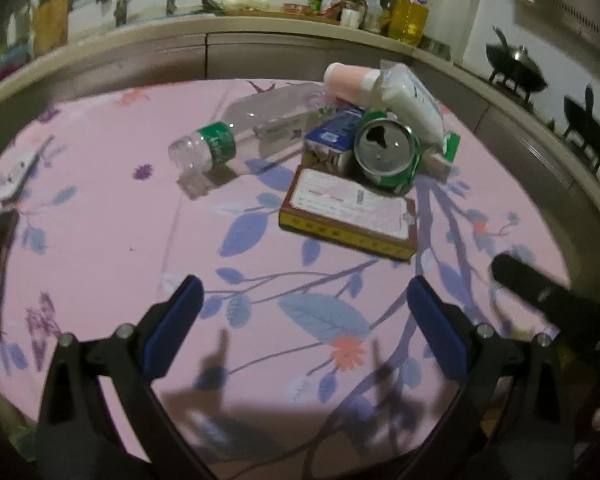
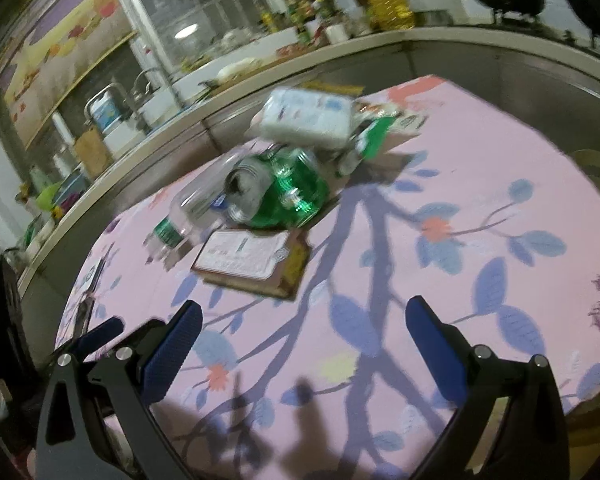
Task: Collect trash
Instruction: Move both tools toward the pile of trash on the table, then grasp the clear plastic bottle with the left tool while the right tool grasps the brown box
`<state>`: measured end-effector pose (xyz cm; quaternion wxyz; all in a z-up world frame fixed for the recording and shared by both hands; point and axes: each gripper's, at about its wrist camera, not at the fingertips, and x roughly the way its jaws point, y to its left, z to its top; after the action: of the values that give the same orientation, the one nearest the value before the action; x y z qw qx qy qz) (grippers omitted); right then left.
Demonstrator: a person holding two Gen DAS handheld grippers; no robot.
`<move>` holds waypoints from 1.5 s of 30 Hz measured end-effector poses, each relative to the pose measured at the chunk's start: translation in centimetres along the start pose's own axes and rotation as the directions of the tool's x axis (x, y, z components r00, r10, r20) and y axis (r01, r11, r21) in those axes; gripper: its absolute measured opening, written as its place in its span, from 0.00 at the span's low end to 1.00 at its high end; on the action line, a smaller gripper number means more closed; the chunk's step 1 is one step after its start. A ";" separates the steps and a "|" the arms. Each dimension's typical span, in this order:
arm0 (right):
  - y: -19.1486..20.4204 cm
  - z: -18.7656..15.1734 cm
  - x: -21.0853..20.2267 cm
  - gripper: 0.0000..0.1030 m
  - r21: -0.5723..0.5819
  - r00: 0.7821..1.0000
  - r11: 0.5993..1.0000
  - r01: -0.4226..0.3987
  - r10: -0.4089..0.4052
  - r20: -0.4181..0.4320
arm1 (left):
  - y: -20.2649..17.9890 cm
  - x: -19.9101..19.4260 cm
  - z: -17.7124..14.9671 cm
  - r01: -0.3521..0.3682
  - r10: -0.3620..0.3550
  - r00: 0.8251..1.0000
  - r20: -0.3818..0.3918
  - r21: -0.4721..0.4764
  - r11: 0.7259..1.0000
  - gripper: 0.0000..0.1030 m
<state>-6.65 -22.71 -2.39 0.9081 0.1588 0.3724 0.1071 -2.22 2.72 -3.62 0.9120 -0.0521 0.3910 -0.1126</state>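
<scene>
Both grippers idle over the surface (image 1: 100, 220), which carries a pink floral cloth. Left gripper (image 1: 304, 300) has its fingers (image 1: 176, 320) spread wide, nothing between them. Same for the right gripper (image 2: 304, 324): fingers (image 2: 174, 348) fully apart, empty, only cloth under them.

Trash sits in one cluster, centre to upper right of the left wrist frame:
- clear plastic bottle (image 1: 236, 132) lying on its side, green label, mouth toward the left of frame
- crushed green can (image 1: 388, 156), open top facing the camera, leaning on the pile just right of the bottle
- blue carton (image 1: 332, 136) between bottle and can, partly hidden by the can
- flat brown box (image 1: 348, 212) with a pale printed top, lying just in front of the can, nearest to my fingers
- white pouch (image 1: 412, 108) propped at a tilt over the can, green edge at its lower end
- pink cup (image 1: 348, 82) on its side at the back of the pile

Right wrist view is blurred. Same pile sits upper centre there: can (image 2: 284, 196), bottle (image 2: 196, 208) to its left, brown box (image 2: 252, 260) in front, white pack (image 2: 308, 120) on top. Can't tell there what touches what.

Right gripper's black body shows at lower right of the left view. Kitchen counter (image 1: 260, 26) with bottles runs along the top of the frame. Pile is well ahead of both sets of fingers, no contact.
</scene>
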 end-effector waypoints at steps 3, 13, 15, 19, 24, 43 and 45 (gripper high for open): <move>0.1 -0.3 1.1 0.95 0.006 0.998 0.999 -0.037 0.037 -0.045 | 2.1 0.6 1.2 -0.007 0.007 1.000 -0.001 -0.052 0.999 0.95; 2.0 1.5 4.2 0.94 -0.330 1.000 0.944 -0.010 0.000 -0.030 | 6.1 6.2 10.1 -0.134 0.126 0.991 0.048 0.197 0.971 0.95; 3.2 1.5 5.2 0.94 -0.466 0.999 0.885 0.004 -0.022 -0.034 | 6.1 8.5 11.6 -0.072 0.078 0.997 -0.015 0.230 0.970 0.95; 3.9 1.5 7.3 0.94 -0.577 0.998 0.816 0.005 -0.040 -0.048 | 4.3 12.4 13.5 -0.003 0.042 0.992 -0.117 0.315 0.949 0.95; 3.4 2.3 9.9 0.95 -0.599 0.995 0.801 -0.015 -0.048 -0.090 | 2.8 15.9 15.5 0.033 0.045 0.977 -0.210 0.355 0.934 0.89; 4.6 0.2 7.6 0.63 -0.495 0.965 0.838 -0.232 0.134 -0.226 | 5.6 7.0 8.4 0.106 -0.076 0.973 -0.216 0.134 0.985 0.60; 4.7 -0.7 5.9 0.62 -0.466 0.961 0.849 -0.251 0.163 -0.222 | 5.3 5.8 7.5 0.132 -0.106 0.972 -0.208 0.117 0.984 0.60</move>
<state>-3.35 -16.37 -4.91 0.8655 -0.0469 0.3917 0.3088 7.93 6.45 -3.45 0.8608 -0.0041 0.4692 -0.1971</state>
